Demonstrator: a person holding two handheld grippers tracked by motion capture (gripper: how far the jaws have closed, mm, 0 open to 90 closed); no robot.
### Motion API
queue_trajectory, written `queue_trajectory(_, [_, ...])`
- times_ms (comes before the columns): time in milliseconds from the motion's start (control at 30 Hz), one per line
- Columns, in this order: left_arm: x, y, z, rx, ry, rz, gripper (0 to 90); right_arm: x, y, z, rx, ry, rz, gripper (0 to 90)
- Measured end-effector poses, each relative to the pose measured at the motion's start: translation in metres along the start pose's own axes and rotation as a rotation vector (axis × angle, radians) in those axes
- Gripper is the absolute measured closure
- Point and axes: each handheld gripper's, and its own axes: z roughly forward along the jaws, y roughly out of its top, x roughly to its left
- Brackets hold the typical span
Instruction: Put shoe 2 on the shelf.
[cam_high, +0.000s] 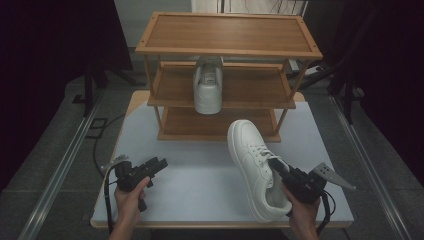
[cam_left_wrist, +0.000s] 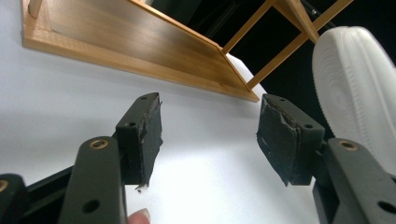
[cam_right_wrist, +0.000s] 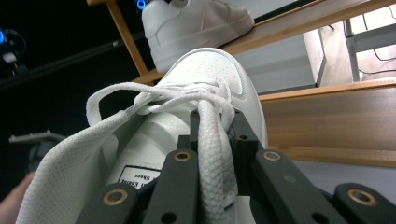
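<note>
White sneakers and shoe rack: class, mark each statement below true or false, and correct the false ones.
1. The right gripper is shut on the white sneaker. True; it pinches the tongue and laces.
2. The left gripper holds a second sneaker. False; its jaws are open with nothing between them.
3. Another white sneaker sits on the middle shelf of the wooden shoe rack. True.
4. The rack's top shelf carries a sneaker. False; it is bare.
5. The held sneaker's toe points toward the rack. True.
</note>
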Motion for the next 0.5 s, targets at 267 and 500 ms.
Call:
queue_trajectory(267, [0.000,0.001,0.000,0.001,-0.005,-0.012,39.7,-0.001,0.006,-0.001,-0.040,0.014,0.049,83.8])
queue_trajectory(500, [0.001,0.002,-0.002,-0.004,-0.005,-0.018,39.8,0.003,0.022,-0.002,-0.093,0.028,0.071,84.0])
